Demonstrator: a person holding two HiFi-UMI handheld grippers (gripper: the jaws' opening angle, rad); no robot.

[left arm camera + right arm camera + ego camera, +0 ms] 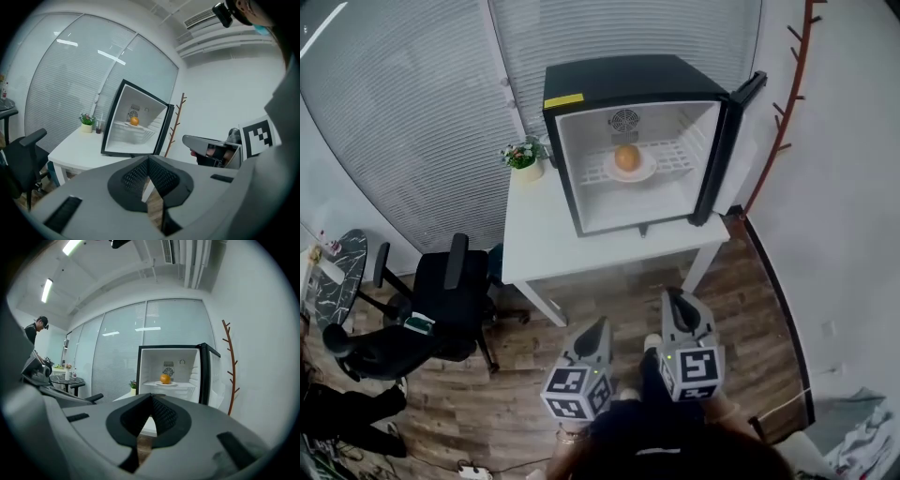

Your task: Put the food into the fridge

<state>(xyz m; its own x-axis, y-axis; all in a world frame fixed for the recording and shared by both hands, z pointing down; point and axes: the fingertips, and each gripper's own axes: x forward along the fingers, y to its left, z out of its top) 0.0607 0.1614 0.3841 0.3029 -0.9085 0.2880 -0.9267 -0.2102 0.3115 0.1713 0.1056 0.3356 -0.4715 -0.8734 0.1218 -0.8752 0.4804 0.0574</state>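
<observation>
A small black fridge [581, 89] stands on a white table [544, 234] with its door [727, 141] swung open to the right. Inside, an orange [627, 157] rests on a white plate [647, 172] on the wire shelf; the orange [134, 121] also shows in the left gripper view and the orange [165, 378] in the right gripper view. My left gripper [602, 327] and right gripper [674, 299] hang low over the floor, well in front of the table. Both are shut with nothing between the jaws.
A small potted plant [523, 157] sits at the table's back left corner. A black office chair [427, 314] stands to the left on the wooden floor. A brown branch-shaped coat rack [789, 84] lines the right wall. A person [36, 331] stands by a far round table.
</observation>
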